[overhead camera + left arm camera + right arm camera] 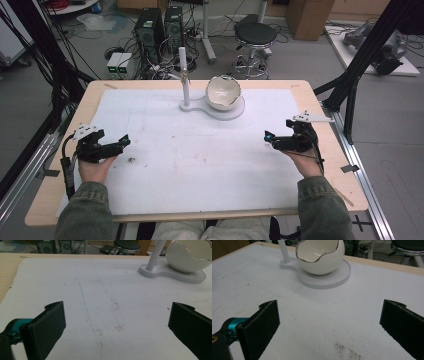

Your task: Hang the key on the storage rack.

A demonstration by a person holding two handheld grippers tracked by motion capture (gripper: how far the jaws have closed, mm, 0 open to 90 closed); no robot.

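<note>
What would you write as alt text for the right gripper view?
A white egg-shaped bowl with a jagged silver rim sits on a flat white round base at the far side of a white table mat, beside a white upright post. The right tool is in the foreground, its two black jaws wide apart and empty.

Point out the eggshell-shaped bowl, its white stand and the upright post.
Eggshell-shaped bowl point(322, 262), right gripper view, front wall.
White stand point(337, 277), right gripper view, bare rim of base.
Upright post point(184, 80), high view, mid-shaft.

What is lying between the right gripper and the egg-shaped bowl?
Nothing: bare white mat separates the right gripper from the egg-shaped bowl, seen in the right gripper view.
</note>
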